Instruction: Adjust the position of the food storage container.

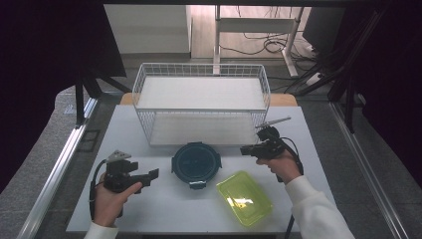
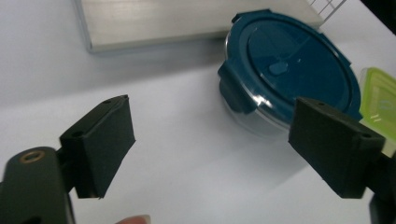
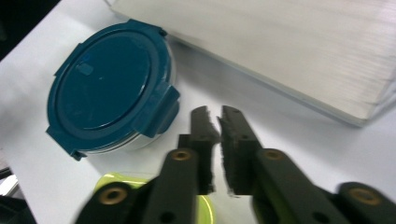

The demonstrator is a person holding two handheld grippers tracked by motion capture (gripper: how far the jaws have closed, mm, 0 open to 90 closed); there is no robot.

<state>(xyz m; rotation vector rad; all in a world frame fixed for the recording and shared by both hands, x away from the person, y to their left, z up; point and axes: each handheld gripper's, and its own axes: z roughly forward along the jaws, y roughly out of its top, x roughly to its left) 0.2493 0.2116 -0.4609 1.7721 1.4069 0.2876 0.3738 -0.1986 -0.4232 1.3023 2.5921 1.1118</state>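
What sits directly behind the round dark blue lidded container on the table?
A white wire basket rack with two white shelves stands behind the round dark blue lidded container. The opaque lid hides the container's contents.

The round container [image 1: 196, 162] has a dark teal plastic lid, smooth with a slight sheen, over a clear glossy body. The green lid [image 1: 244, 197] at the lower right is shiny see-through plastic. The basket [image 1: 201, 69] is white coated wire, and the surface [image 1: 164, 209] is matt white.
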